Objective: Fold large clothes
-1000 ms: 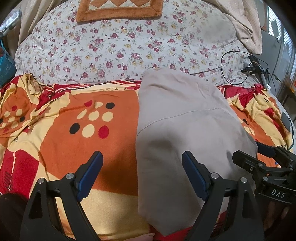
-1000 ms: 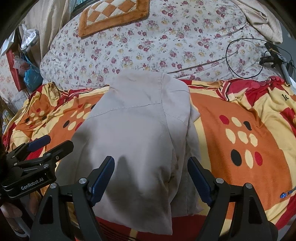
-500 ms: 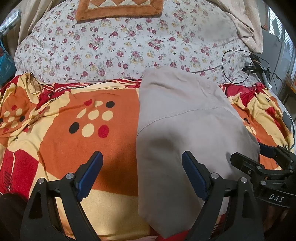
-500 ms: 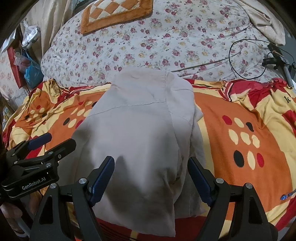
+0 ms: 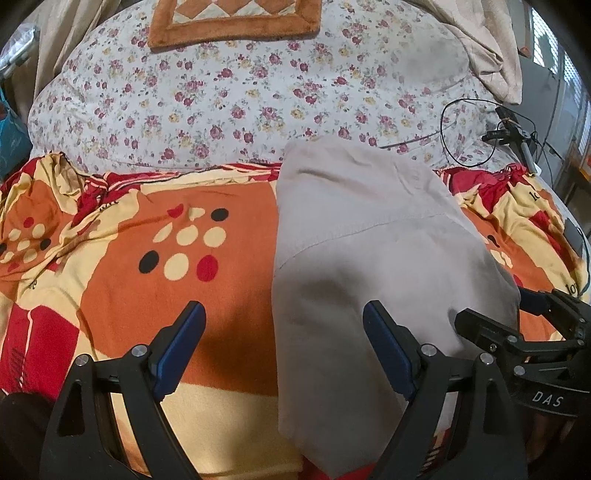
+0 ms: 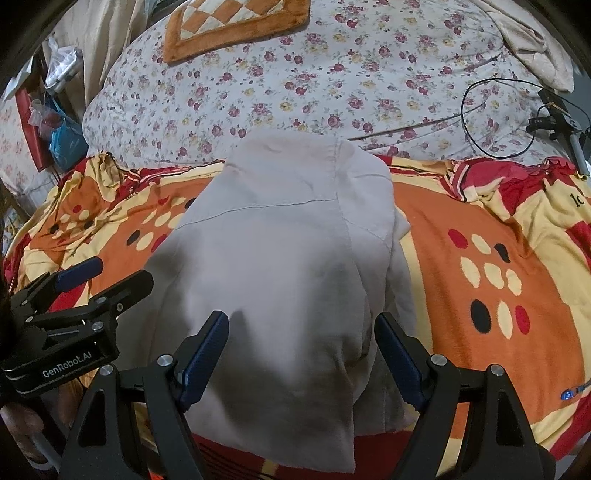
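A beige garment (image 5: 369, 266) lies folded into a long strip on the orange, red and cream blanket (image 5: 155, 258); it also shows in the right wrist view (image 6: 288, 266). My left gripper (image 5: 284, 332) is open and empty above the garment's left edge near its close end. My right gripper (image 6: 301, 343) is open and empty above the garment's near end. Each gripper shows in the other's view: the right one (image 5: 532, 332) at the garment's right side, the left one (image 6: 74, 291) at its left side.
A floral quilt (image 5: 240, 92) lies behind the blanket, with an orange checked mat (image 5: 232, 18) on it. A black cable and a small stand (image 5: 509, 129) lie at the far right. Bags (image 6: 62, 136) hang at the far left.
Both grippers have drifted slightly backward and stay open. The garment lies unchanged.
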`<move>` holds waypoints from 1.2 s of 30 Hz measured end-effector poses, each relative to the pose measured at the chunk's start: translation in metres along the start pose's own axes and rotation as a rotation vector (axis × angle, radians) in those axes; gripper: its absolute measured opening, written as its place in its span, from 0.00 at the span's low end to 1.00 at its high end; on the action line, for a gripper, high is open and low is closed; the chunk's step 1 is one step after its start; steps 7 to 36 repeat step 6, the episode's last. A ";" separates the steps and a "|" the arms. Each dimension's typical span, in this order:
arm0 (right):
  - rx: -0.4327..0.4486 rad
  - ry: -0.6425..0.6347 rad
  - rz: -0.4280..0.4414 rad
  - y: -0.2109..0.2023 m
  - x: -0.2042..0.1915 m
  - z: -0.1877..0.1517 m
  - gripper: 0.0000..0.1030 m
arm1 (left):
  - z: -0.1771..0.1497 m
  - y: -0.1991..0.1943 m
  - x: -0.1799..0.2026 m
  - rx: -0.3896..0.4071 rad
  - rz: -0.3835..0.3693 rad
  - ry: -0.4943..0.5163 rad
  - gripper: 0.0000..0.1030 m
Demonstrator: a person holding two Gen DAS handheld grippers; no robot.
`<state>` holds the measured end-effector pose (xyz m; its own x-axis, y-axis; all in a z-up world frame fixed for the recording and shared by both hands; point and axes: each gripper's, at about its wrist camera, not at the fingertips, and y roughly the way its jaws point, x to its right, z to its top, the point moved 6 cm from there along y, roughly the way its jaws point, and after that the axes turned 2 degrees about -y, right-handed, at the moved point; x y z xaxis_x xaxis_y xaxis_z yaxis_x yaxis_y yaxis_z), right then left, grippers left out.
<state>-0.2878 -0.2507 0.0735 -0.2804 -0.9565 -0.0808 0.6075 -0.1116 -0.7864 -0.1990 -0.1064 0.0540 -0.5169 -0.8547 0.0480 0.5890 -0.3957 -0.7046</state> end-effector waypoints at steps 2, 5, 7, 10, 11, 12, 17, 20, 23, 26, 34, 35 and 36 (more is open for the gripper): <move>-0.001 0.000 0.001 0.001 0.000 0.000 0.80 | 0.002 -0.002 -0.001 0.020 0.009 0.010 0.85; -0.002 -0.001 -0.001 0.001 0.000 0.000 0.80 | 0.004 -0.001 -0.002 0.018 0.004 0.012 0.85; -0.001 0.000 0.001 0.001 0.000 0.000 0.80 | 0.005 0.000 -0.004 0.009 -0.004 0.003 0.85; -0.001 0.000 0.001 0.001 0.000 0.000 0.80 | 0.005 0.000 -0.004 0.009 -0.004 0.003 0.85; -0.001 0.000 0.001 0.001 0.000 0.000 0.80 | 0.005 0.000 -0.004 0.009 -0.004 0.003 0.85; -0.001 0.000 0.001 0.001 0.000 0.000 0.80 | 0.005 0.000 -0.004 0.009 -0.004 0.003 0.85; -0.001 0.000 0.001 0.001 0.000 0.000 0.80 | 0.005 0.000 -0.004 0.009 -0.004 0.003 0.85; -0.001 0.000 0.001 0.001 0.000 0.000 0.80 | 0.005 0.000 -0.004 0.009 -0.004 0.003 0.85; -0.001 0.000 0.001 0.001 0.000 0.000 0.80 | 0.005 0.000 -0.004 0.009 -0.004 0.003 0.85; -0.001 0.000 0.001 0.001 0.000 0.000 0.80 | 0.005 0.000 -0.004 0.009 -0.004 0.003 0.85; -0.001 0.000 0.001 0.001 0.000 0.000 0.80 | 0.005 0.000 -0.004 0.009 -0.004 0.003 0.85; -0.001 0.000 0.001 0.001 0.000 0.000 0.80 | 0.005 0.000 -0.004 0.009 -0.004 0.003 0.85; -0.001 0.000 0.001 0.001 0.000 0.000 0.80 | 0.005 0.000 -0.004 0.009 -0.004 0.003 0.85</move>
